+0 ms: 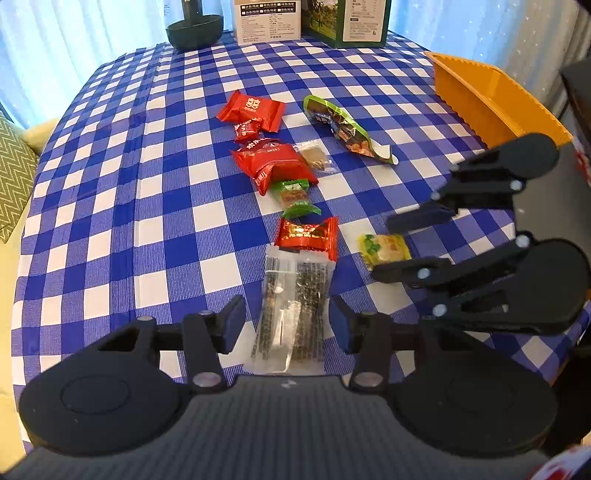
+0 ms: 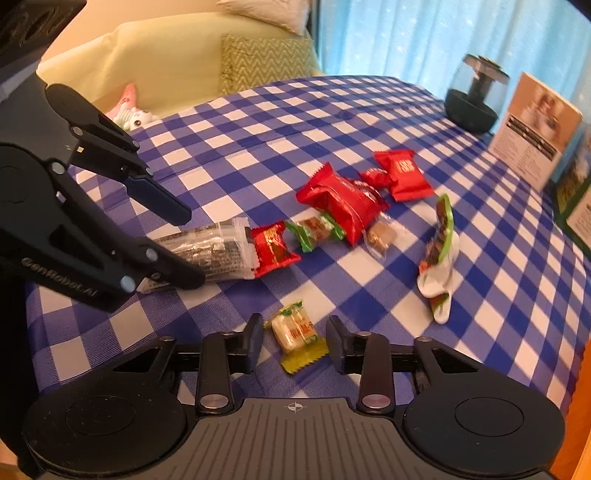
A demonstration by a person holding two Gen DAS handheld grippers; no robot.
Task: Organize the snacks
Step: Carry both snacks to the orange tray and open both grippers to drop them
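Observation:
A clear packet of dark seaweed strips (image 1: 291, 310) lies on the blue checked tablecloth (image 1: 155, 229) between the fingers of my left gripper (image 1: 286, 325). The pads stand a little off its edges. In the right wrist view the left gripper (image 2: 190, 249) straddles the same packet (image 2: 218, 247). A small yellow-green candy (image 2: 295, 330) lies between the fingers of my right gripper (image 2: 295, 341), with small gaps on both sides. The left wrist view shows the right gripper (image 1: 384, 249) around that candy (image 1: 388, 245).
A row of snacks runs up the cloth: a red candy (image 1: 308, 236), a green candy (image 1: 295, 195), red packets (image 1: 273, 162) (image 1: 251, 109), a small brown cake (image 1: 314, 155) and a green nut bag (image 1: 343, 129). An orange tray (image 1: 491, 99) stands at the right edge. Boxes (image 1: 269, 18) and a dark jar (image 1: 194, 31) stand at the back.

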